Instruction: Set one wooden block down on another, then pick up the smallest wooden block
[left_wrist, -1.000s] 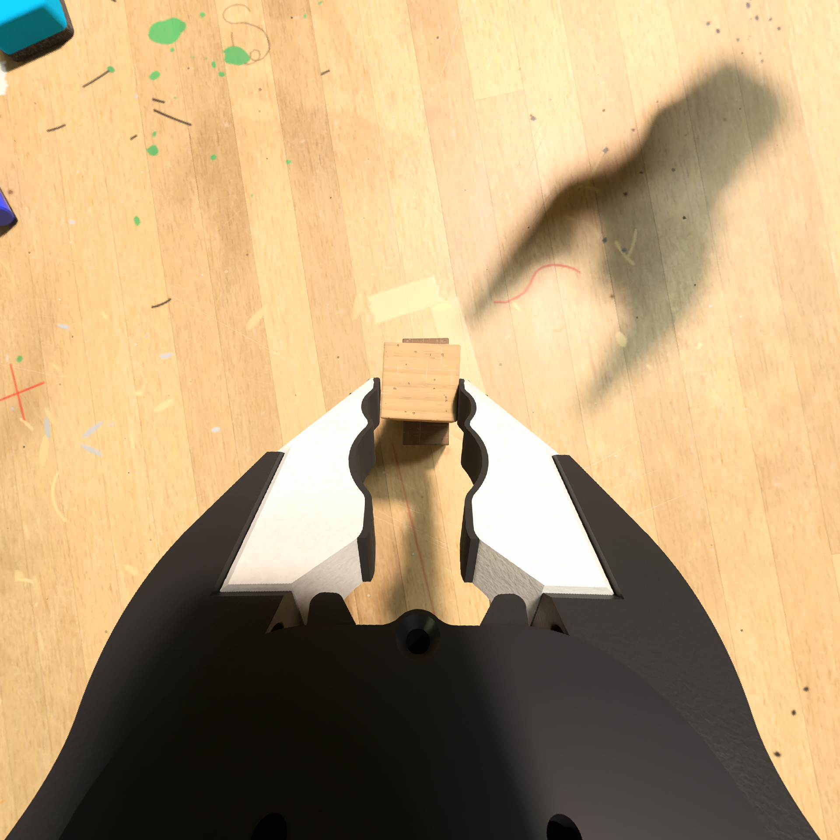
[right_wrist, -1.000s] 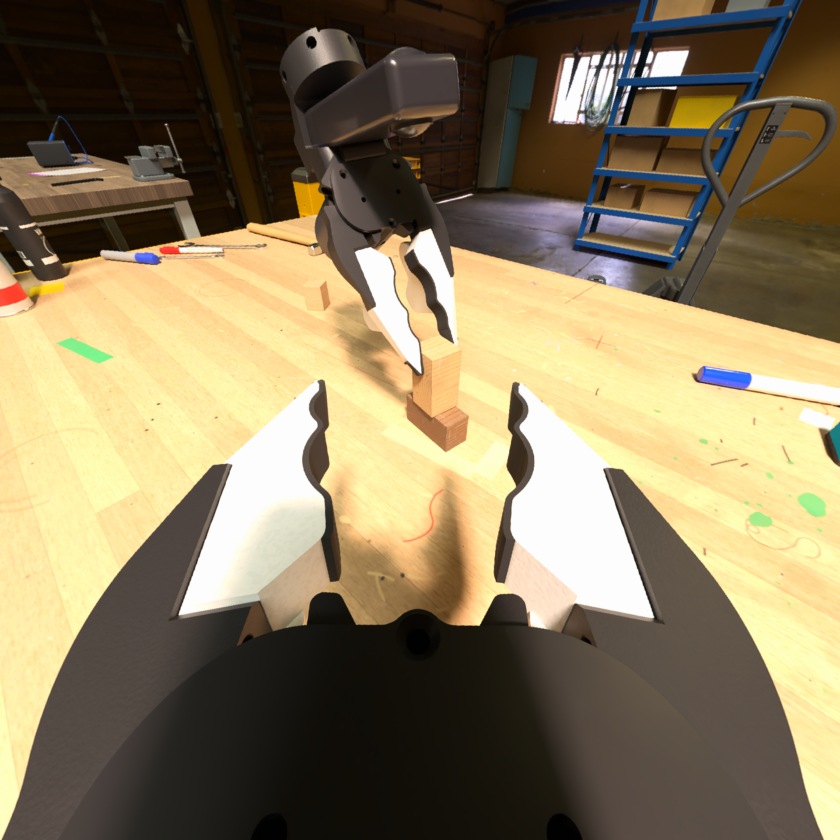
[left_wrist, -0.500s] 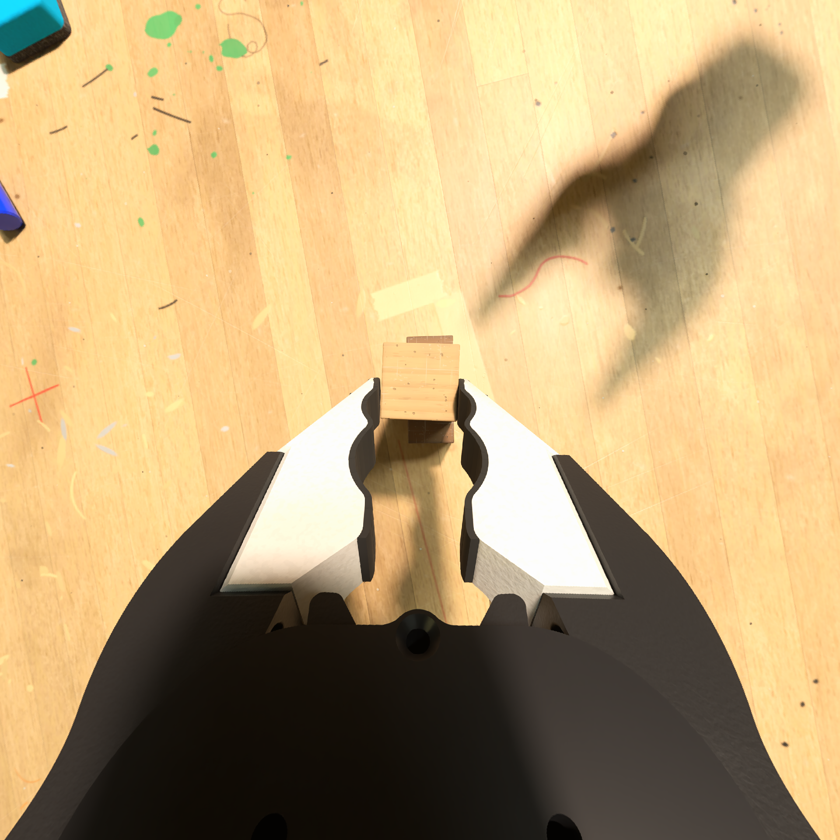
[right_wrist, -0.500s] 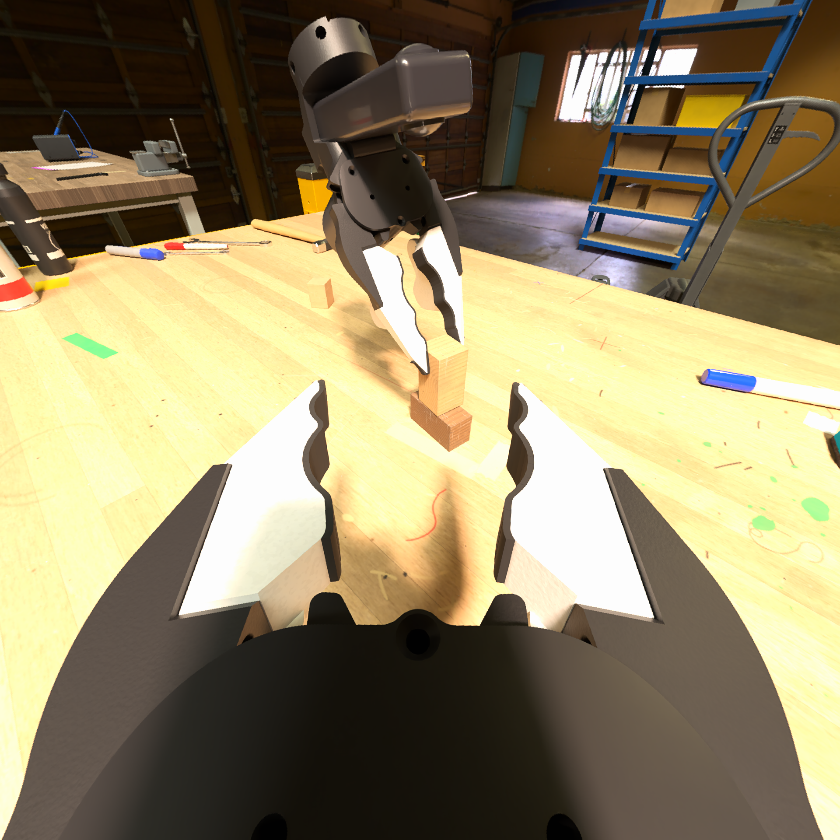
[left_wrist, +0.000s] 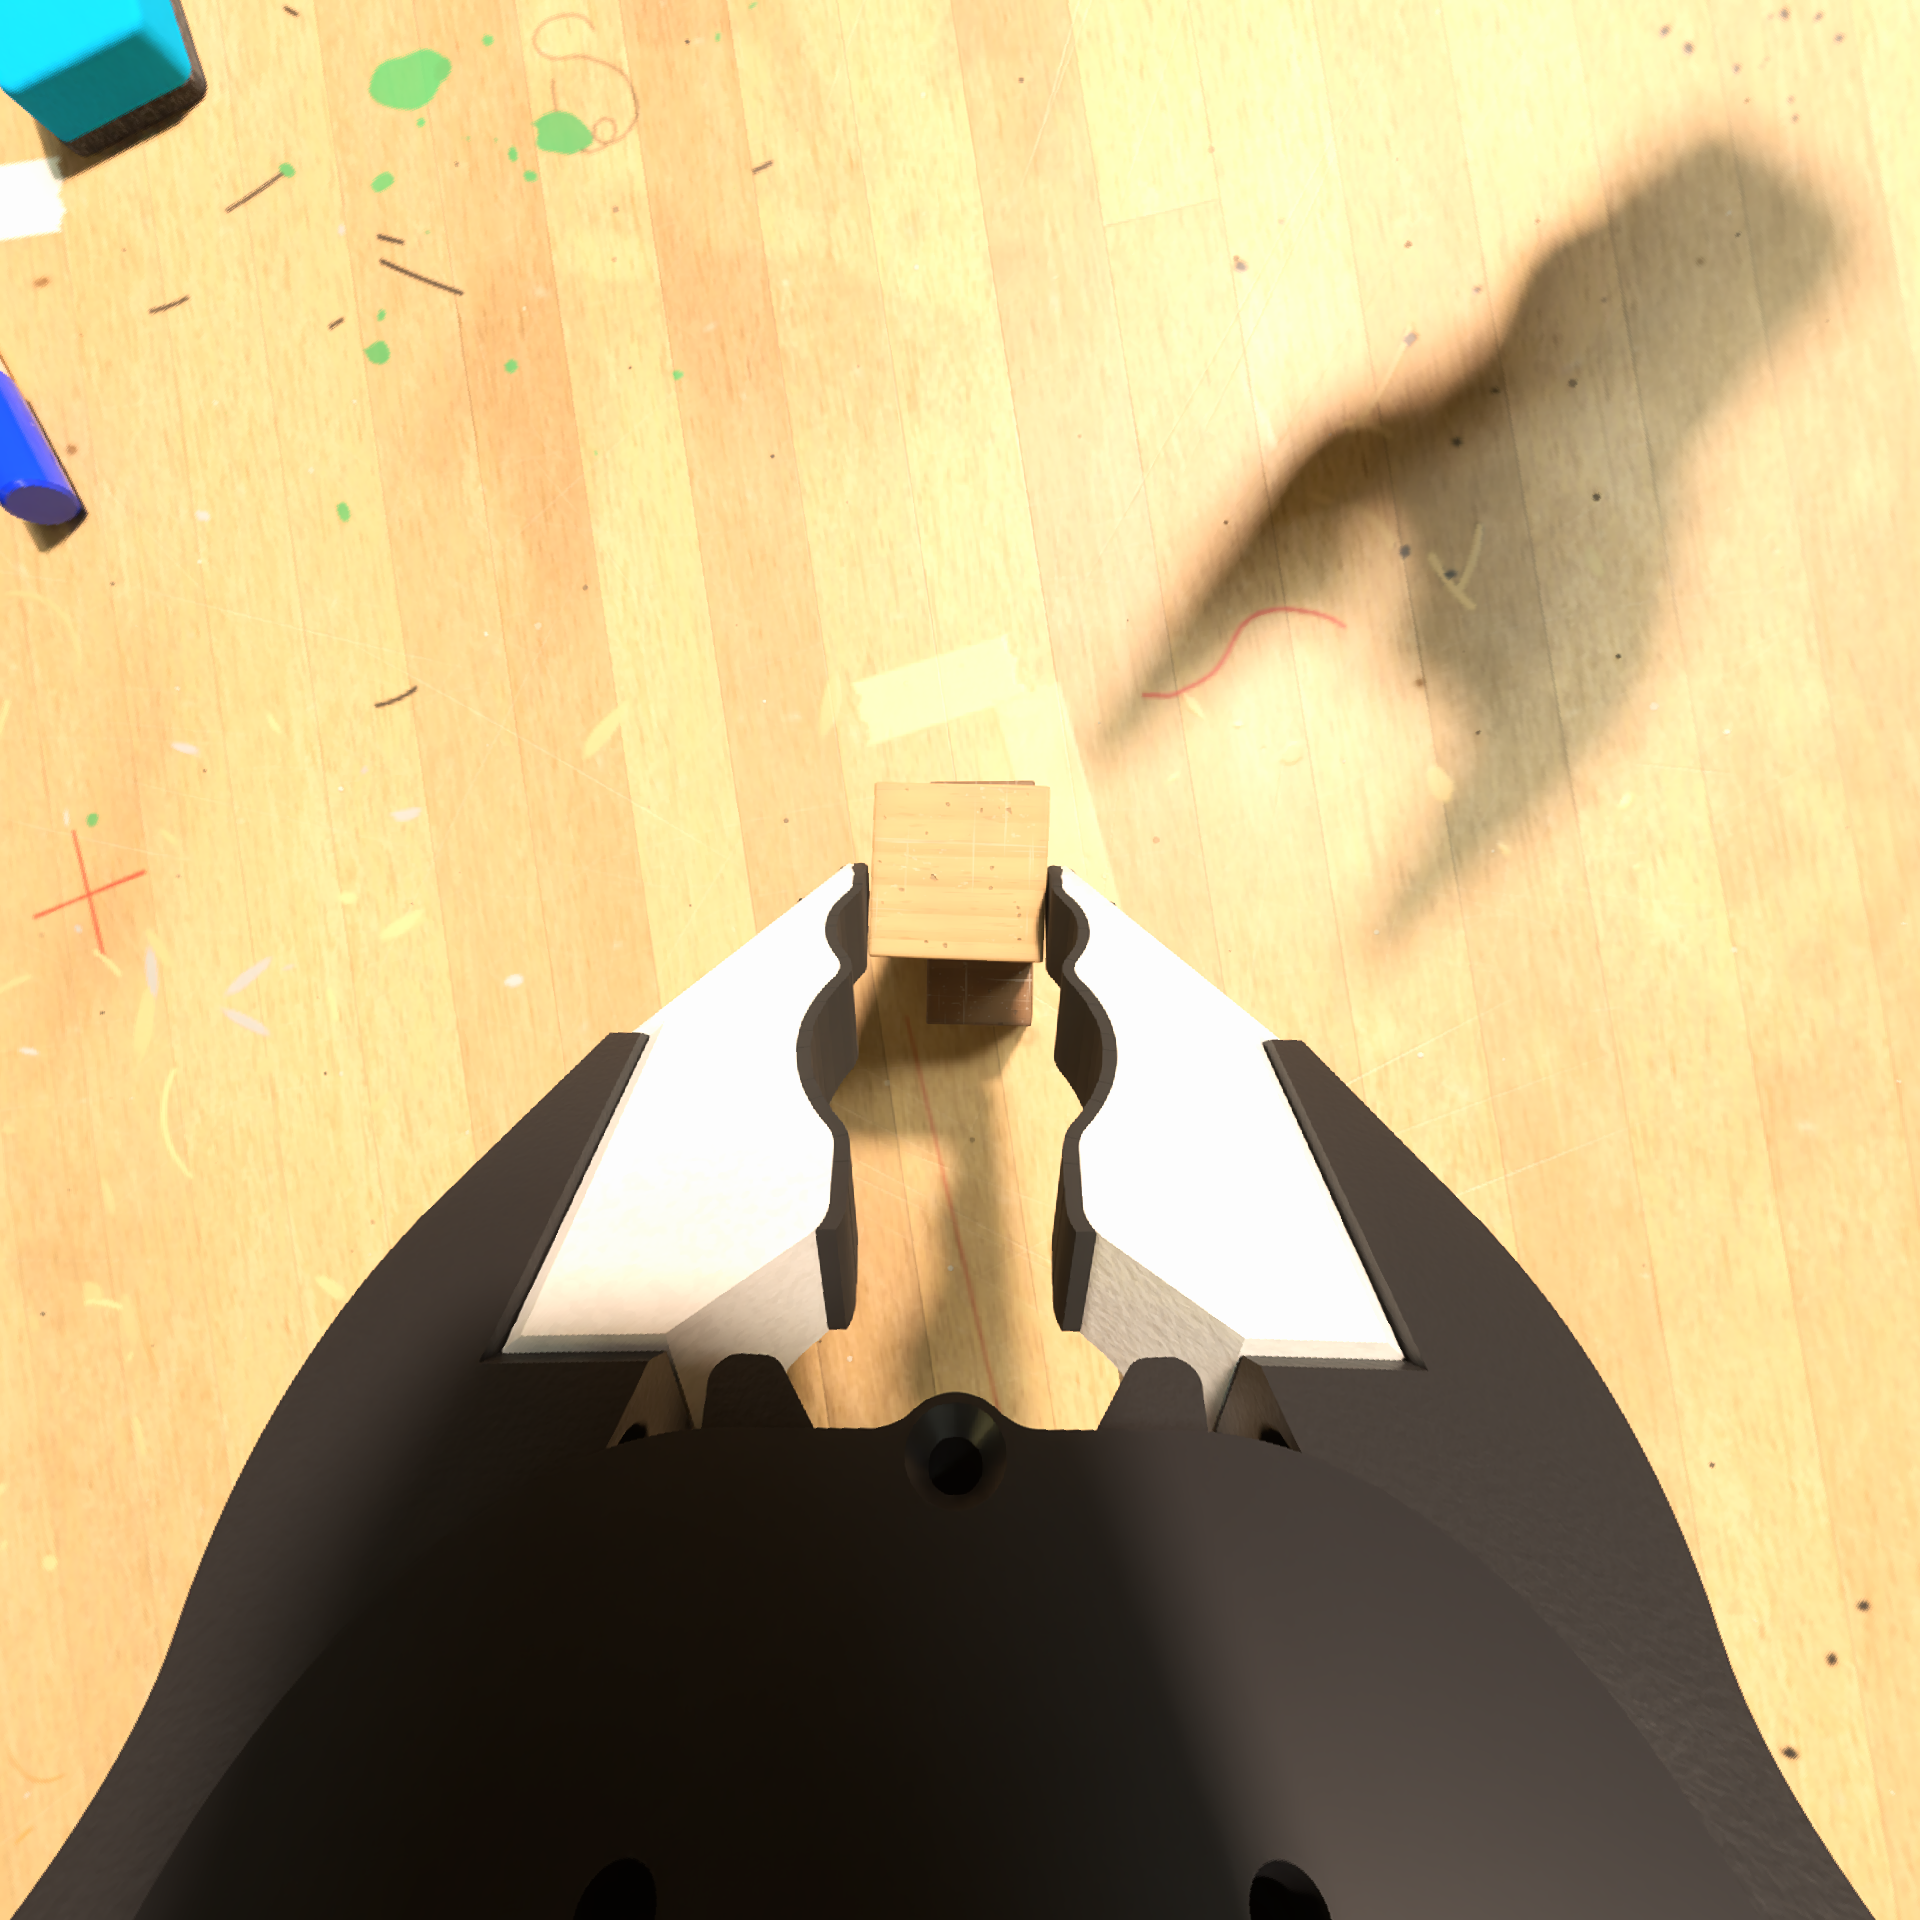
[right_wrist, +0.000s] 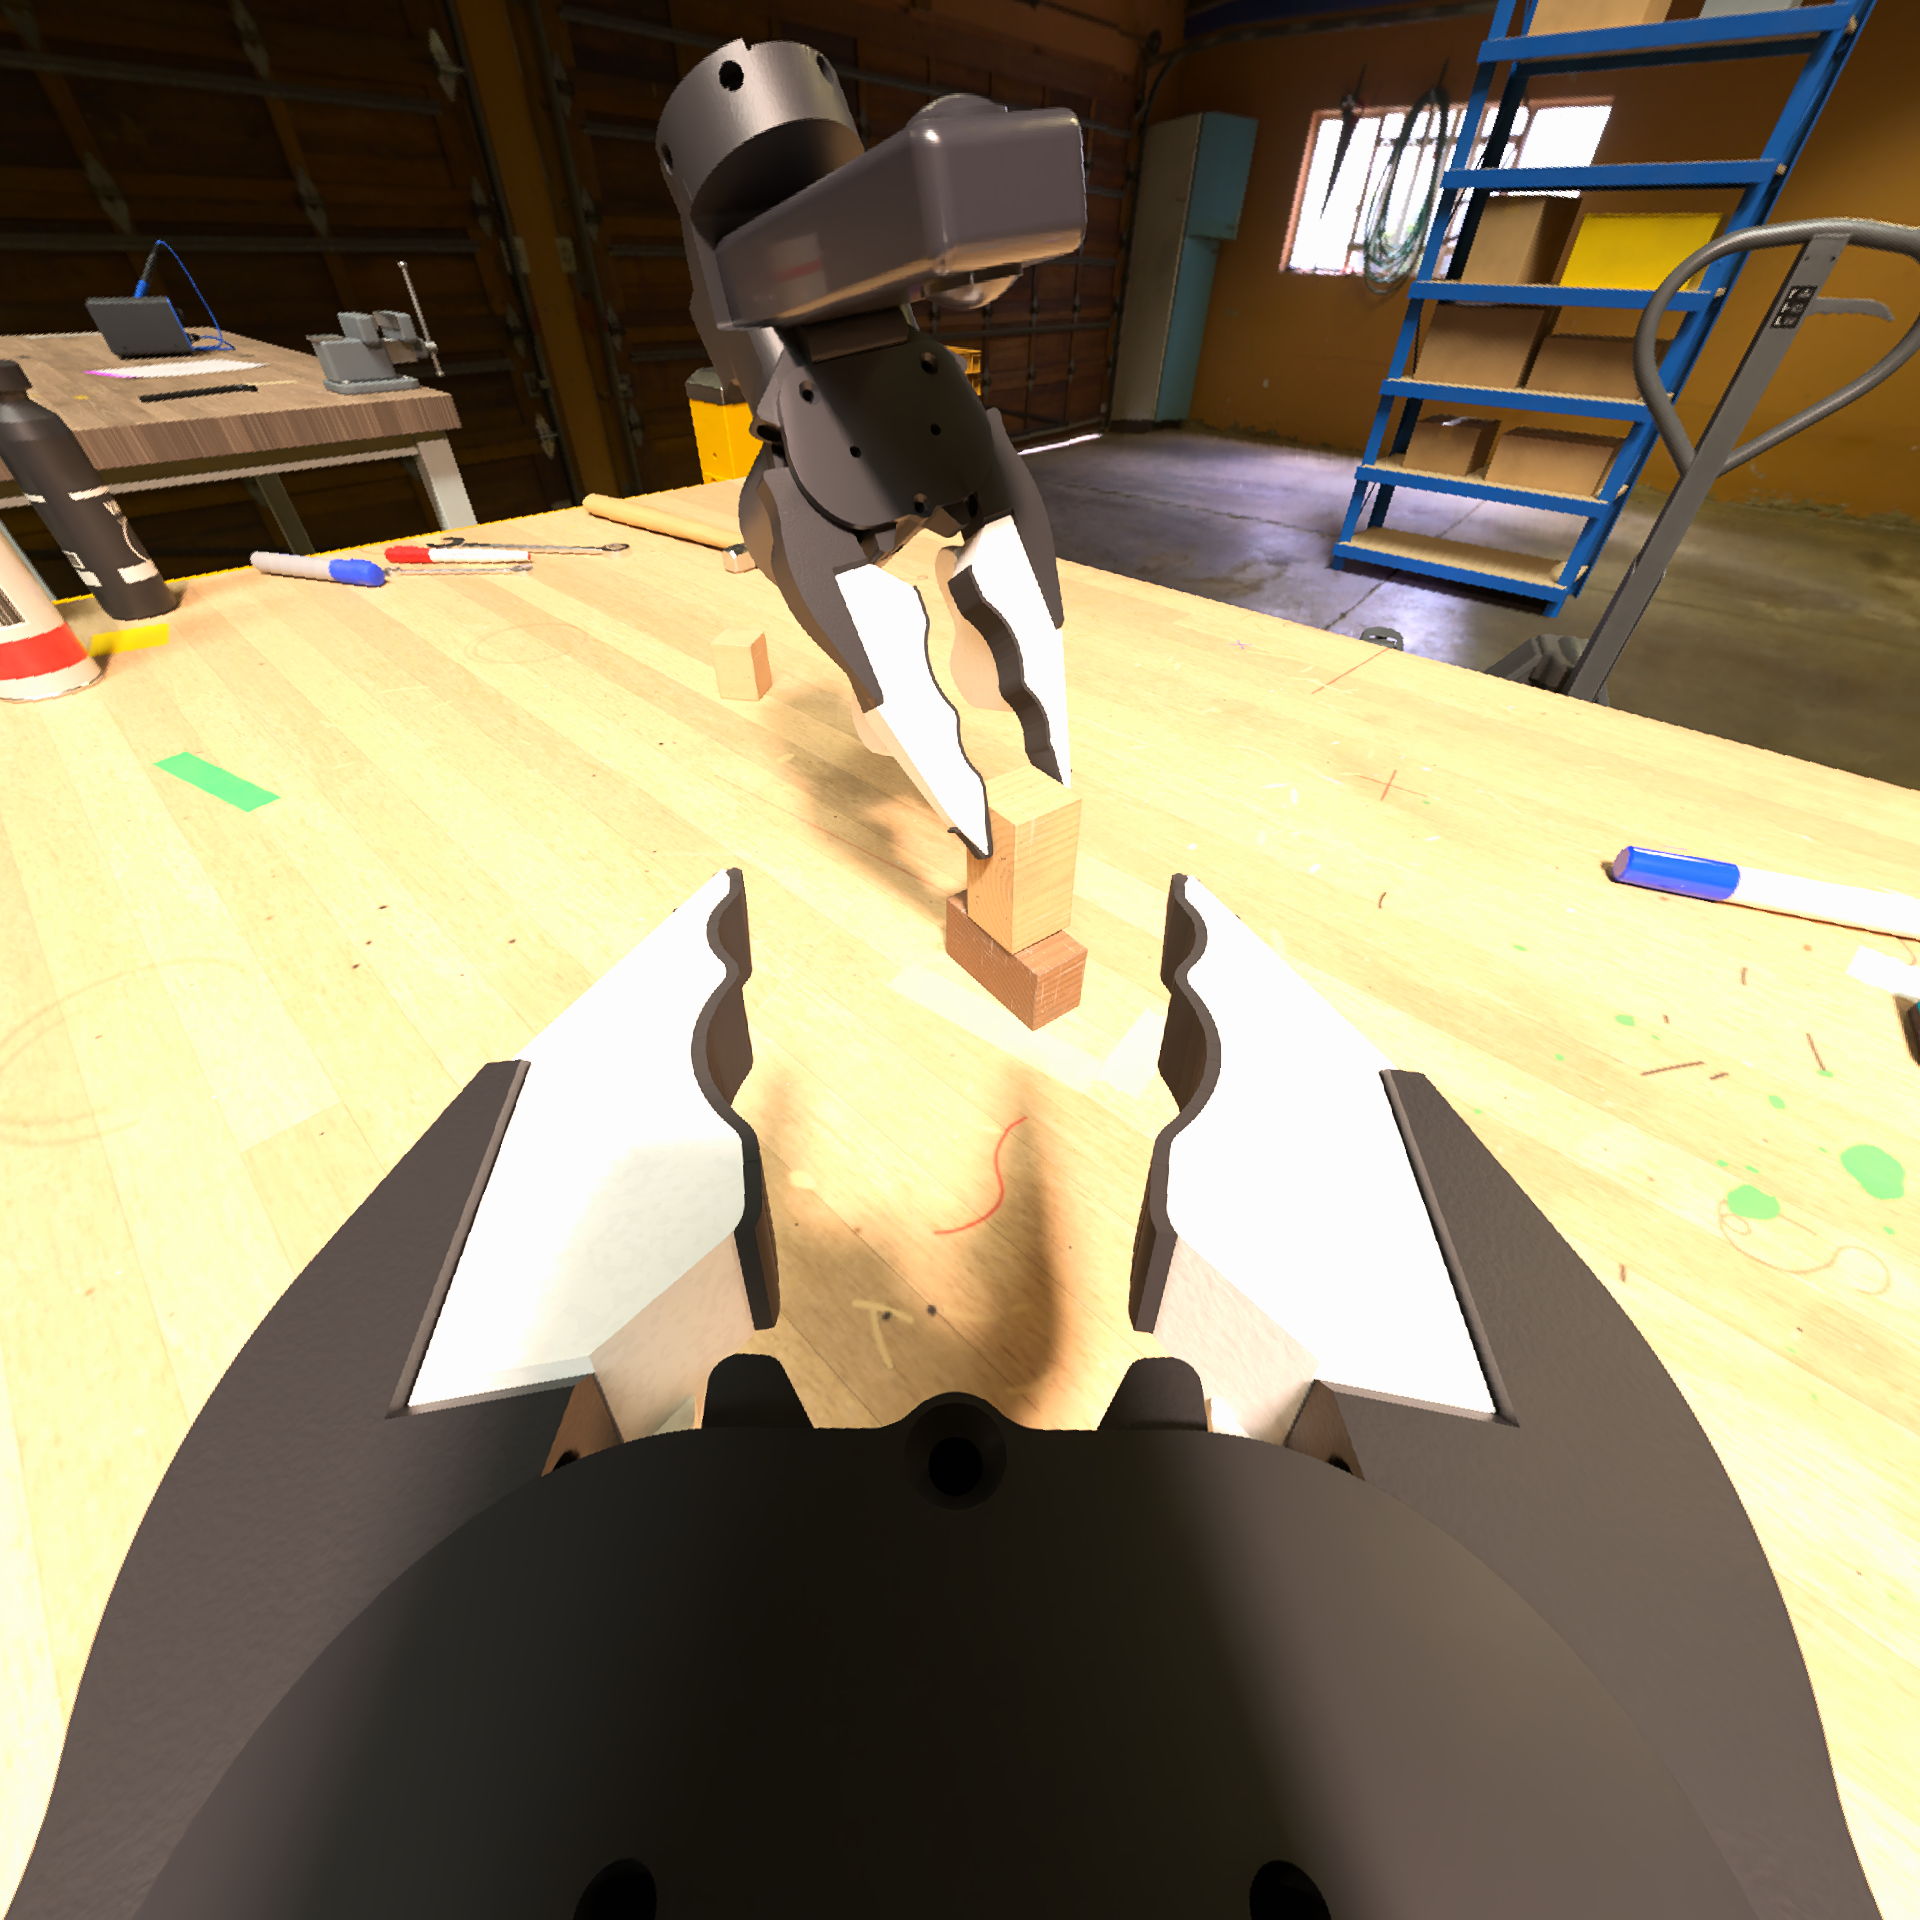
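The left gripper (left_wrist: 956, 878) pinches the pale block (left_wrist: 958, 871) between its fingers (left_wrist: 1070, 935), resting it on the dark block (right_wrist: 1023, 971) mid-bench. The right gripper (right_wrist: 956, 894) hovers just short of the stack, fingers (right_wrist: 623, 1132) spread and holding nothing. The small block (right_wrist: 742, 665) sits apart toward the far edge, the blue marker (right_wrist: 1756, 883) near the right edge
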